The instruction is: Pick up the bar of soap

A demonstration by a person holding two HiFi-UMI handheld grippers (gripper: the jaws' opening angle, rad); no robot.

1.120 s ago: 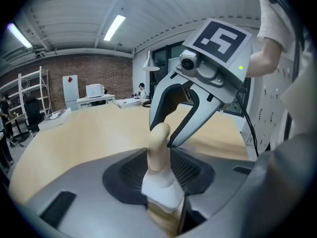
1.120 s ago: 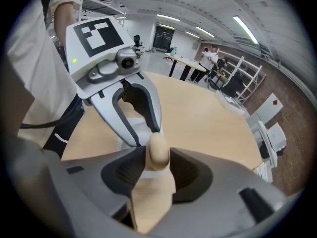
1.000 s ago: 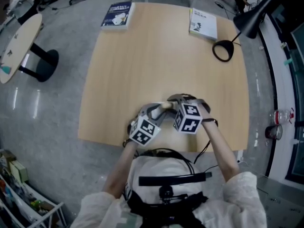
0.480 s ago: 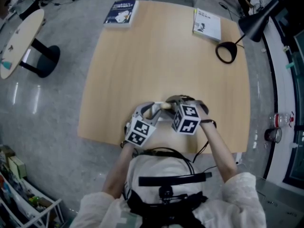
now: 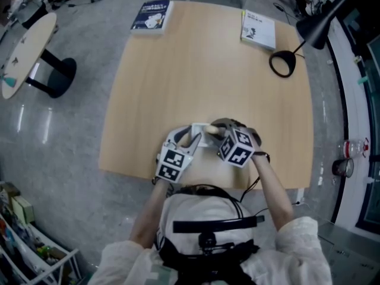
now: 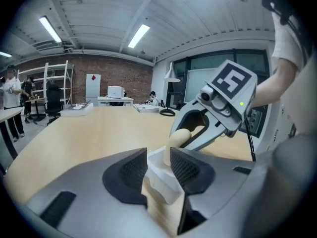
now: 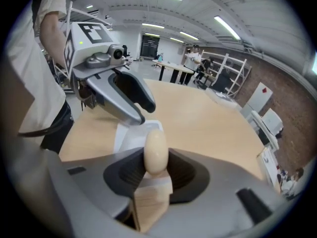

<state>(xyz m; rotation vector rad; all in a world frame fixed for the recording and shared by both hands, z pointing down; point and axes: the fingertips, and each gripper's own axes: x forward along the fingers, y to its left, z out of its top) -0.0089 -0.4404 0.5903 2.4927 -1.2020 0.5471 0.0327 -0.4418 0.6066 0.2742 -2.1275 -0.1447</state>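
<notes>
At the near edge of the table [image 5: 208, 70], the right gripper [image 7: 156, 166] has its jaws clamped on the cream bar of soap [image 7: 155, 148], having just been closing on it; the soap is held clear of the table. Just beside it, the left gripper [image 6: 158, 157] pinches a white carton [image 6: 161, 178]. At the table's far right stands a black desk lamp [image 5: 314, 27]. Along the far edge lie a white book [image 5: 258, 30] and a dark blue book [image 5: 150, 9].

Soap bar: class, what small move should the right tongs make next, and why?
Probably lift slightly: the right tongs have just been closing onto the soap bar, while the left tongs pin its white box.
</notes>
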